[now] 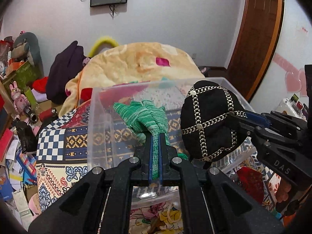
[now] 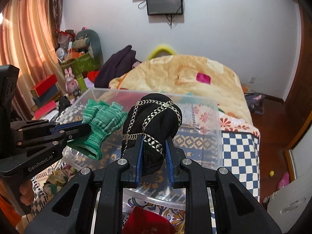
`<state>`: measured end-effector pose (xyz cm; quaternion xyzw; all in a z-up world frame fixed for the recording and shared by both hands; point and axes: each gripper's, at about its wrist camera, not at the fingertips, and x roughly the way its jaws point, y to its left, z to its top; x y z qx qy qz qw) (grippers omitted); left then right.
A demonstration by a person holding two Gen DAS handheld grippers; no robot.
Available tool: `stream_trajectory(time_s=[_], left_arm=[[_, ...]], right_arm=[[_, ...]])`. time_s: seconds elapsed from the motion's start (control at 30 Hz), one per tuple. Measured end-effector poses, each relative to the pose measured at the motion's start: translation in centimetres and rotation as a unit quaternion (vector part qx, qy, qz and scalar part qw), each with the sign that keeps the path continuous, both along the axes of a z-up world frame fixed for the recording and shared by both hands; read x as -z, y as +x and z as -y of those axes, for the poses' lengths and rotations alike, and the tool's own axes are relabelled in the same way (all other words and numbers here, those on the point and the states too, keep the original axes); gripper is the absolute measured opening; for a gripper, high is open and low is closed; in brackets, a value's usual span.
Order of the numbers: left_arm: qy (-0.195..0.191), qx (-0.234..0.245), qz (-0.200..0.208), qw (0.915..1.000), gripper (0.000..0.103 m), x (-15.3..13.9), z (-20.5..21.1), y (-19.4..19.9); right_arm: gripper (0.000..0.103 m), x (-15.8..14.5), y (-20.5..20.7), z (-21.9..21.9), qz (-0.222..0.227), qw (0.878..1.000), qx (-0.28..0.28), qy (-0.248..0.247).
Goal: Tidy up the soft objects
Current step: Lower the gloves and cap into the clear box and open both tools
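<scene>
Lettering reads "GenRobot.AI" on the left gripper [image 2: 85, 129] and "DAS" on the right gripper [image 1: 237, 115]. Two soft things hang above one clear plastic bin [image 1: 93, 117]: one green knit glove [image 1: 144, 117], pinched tight in the left jaws, and one black cap [image 2: 156, 117] with silver chain trim, clamped in the right jaws beside it.

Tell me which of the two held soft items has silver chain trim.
The black cap, clamped in the right claw. Silver chain bands cross it, while the green knit glove in the left claw is plain striped knit.
</scene>
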<state>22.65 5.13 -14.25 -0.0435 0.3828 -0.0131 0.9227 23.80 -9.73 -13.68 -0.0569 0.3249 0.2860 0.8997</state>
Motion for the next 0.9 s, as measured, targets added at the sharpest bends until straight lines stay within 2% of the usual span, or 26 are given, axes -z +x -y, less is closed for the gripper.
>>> stream_trajectory(time_s=[0.2,0.33,0.47,0.63,0.9], left_arm=[[0.001,0.002,-0.011,0.9999,0.006,0.3,0.0,-0.1],[-0.009,0.003,-0.006,0.9999,0.011,-0.1,-0.1,-0.8],[-0.015,0.002,0.011,0.9998,0.026,-1.1,-0.1,-2.0],[-0.021,0.006,0.035,0.9991,0.032,-2.9,-0.3,-3.8],[-0.012,0.006,0.083,0.9965,0.060,-5.3,-0.2,-7.7]], right_arm=[[0.026,0.6,0.1,0.3,-0.022,1.000,-0.001,-0.002],[0.036,0.1,-0.4,0.9,-0.024,1.000,-0.004,0.006],[0.046,-0.9,-1.3,1.6,-0.013,1.000,-0.006,0.019],[0.052,-2.2,-2.7,2.4,0.016,1.000,-0.006,0.023],[0.067,-3.7,-5.1,4.3,0.053,0.998,-0.004,0.046]])
